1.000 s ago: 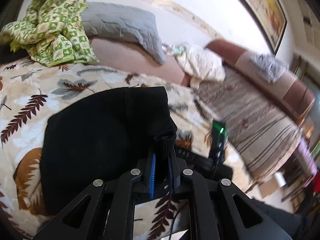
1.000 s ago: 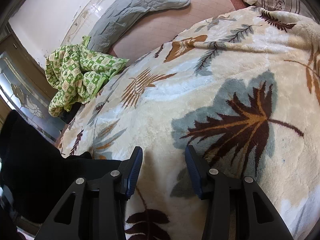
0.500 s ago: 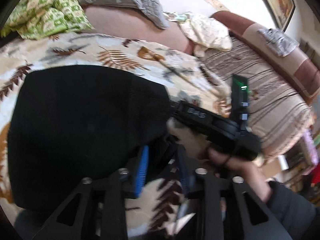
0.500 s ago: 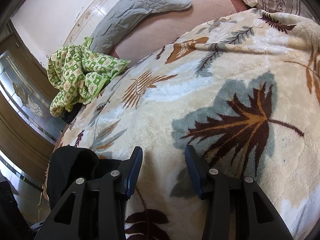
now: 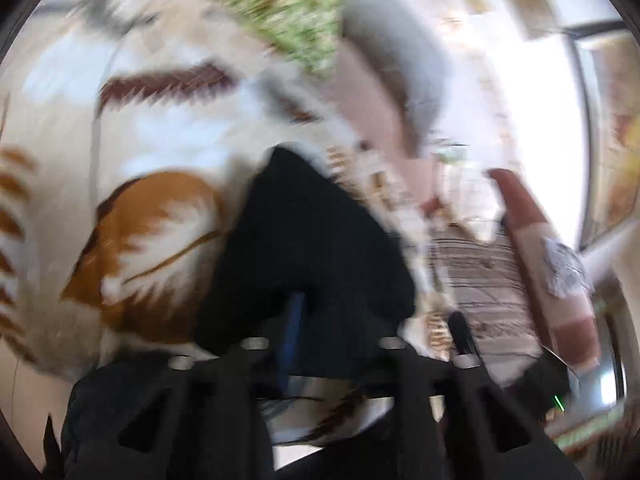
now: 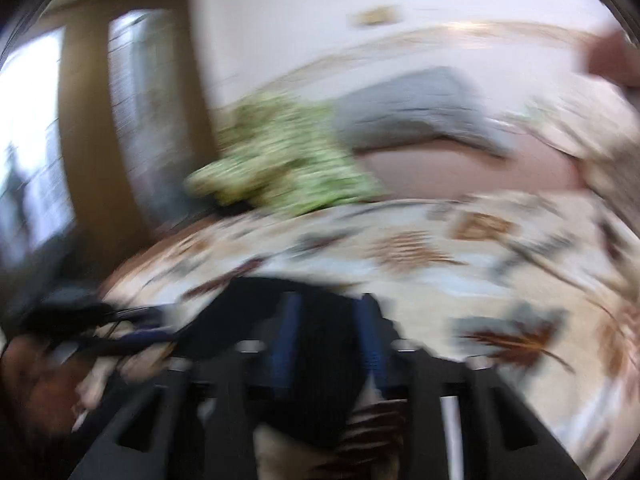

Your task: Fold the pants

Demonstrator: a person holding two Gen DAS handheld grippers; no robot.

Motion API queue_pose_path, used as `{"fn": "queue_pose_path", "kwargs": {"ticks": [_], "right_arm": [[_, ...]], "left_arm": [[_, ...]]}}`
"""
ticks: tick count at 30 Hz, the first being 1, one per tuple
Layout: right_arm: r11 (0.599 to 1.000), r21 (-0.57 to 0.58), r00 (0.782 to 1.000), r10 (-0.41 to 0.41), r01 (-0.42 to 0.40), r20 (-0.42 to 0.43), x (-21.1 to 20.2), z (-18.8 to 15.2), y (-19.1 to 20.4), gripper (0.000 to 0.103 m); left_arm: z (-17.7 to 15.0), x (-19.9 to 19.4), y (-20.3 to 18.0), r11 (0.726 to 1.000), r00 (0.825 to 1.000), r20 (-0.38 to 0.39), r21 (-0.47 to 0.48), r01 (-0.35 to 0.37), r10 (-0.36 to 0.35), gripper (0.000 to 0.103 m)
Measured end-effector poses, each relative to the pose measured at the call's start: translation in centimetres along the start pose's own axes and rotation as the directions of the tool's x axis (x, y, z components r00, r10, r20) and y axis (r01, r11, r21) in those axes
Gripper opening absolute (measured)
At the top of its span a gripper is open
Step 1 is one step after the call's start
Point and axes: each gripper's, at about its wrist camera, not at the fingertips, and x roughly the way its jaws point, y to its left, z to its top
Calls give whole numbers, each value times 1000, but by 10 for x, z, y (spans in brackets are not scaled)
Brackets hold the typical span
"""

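Both views are blurred by motion. The black pants (image 5: 316, 248) lie folded on the leaf-print blanket (image 5: 160, 152). My left gripper (image 5: 320, 344) is right at their near edge; one blue pad (image 5: 294, 320) shows and black cloth covers the other side, so its hold is unclear. In the right wrist view the pants (image 6: 248, 304) lie under and between the blue pads (image 6: 286, 336) of my right gripper (image 6: 328, 340), whose jaws stand apart.
A green patterned cloth (image 6: 280, 164) and a grey pillow (image 6: 416, 120) lie at the back of the blanket (image 6: 440, 248). A striped sofa cover (image 5: 480, 280) is to the right. The left hand and its gripper (image 6: 60, 340) show at the lower left.
Both grippers have swung fast. The left one opened from its pinch on the pants half a second ago. The right gripper moved left over the pants.
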Motion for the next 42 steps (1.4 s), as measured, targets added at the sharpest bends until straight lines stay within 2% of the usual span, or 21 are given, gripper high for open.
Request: {"fn": "queue_pose_path", "kwargs": {"ticks": [2,3,4,5,6,9,10,14,17,19,20,21,22,24,26,30,35,38,40,41,42], "right_arm": [[998,-49,997,32,-35,-70,12,-7,14,0],[999,-54,988,-15,7,-153,27,-14,14,0],[998,-37,962,-64,56,-266,46,-25,7,0],[998,10,941,-56,63,-333,58,-35,-4,0],[996,81,955,-17,42,-295,54,-34,-16,0],[991,134,958,22,17,-287,49,-27,-29,0],[991,134,963,27,10,-269,45,-24,-31,0],[996,86,995,21,-13,-95,18,-2,-26,4],[998,53,999,-37,39,-33,26,21,-25,5],[994,48,994,-92,95,-55,45,27,-34,7],[992,47,988,-109,114,-108,58,21,-38,7],[989,69,972,-114,131,-206,79,8,-49,6],[986,102,955,-98,132,-280,97,-6,-58,6],[970,220,974,-55,104,-218,92,-16,-77,3],[960,268,976,-23,82,-217,89,-15,-87,3],[956,283,979,-20,77,-201,87,-20,-91,3],[957,279,981,-19,74,-195,86,-24,-90,3],[951,305,988,-2,51,-157,89,-14,-76,9],[928,373,995,10,26,-95,71,-11,-82,20],[911,412,998,17,9,-61,61,-10,-87,32],[886,463,999,23,-10,-24,49,-13,-93,43]], "left_arm": [[-1,17,11,997,997,-39,-53,-63,61,9],[-1,22,12,995,996,-46,-56,-79,76,5],[2,28,11,995,994,-65,-47,-88,85,5],[4,30,7,995,994,-70,-48,-89,86,4],[6,32,6,995,994,-75,-57,-87,82,4],[10,23,1,997,995,-68,-45,-70,67,5],[13,16,-3,998,997,-46,-20,-61,60,6],[33,-12,-48,985,993,121,171,-14,-7,27],[52,4,-65,973,983,181,229,-34,-9,29],[60,36,-56,978,989,132,188,-86,61,28],[61,62,-44,986,994,58,131,-103,96,25],[57,84,-31,989,993,17,89,-119,118,17],[55,93,-28,992,994,21,67,-106,104,17],[59,93,-32,993,994,40,56,-106,104,16],[57,95,-35,991,993,56,72,-110,106,16],[50,94,-33,994,994,69,67,-91,86,16],[48,76,-6,996,995,73,59,-68,64,16],[47,64,-1,999,995,101,46,-27,23,15],[44,50,1,999,988,155,47,12,-19,24],[41,41,2,998,981,189,50,24,-33,39],[39,33,4,999,975,222,43,23,-32,60]]}}
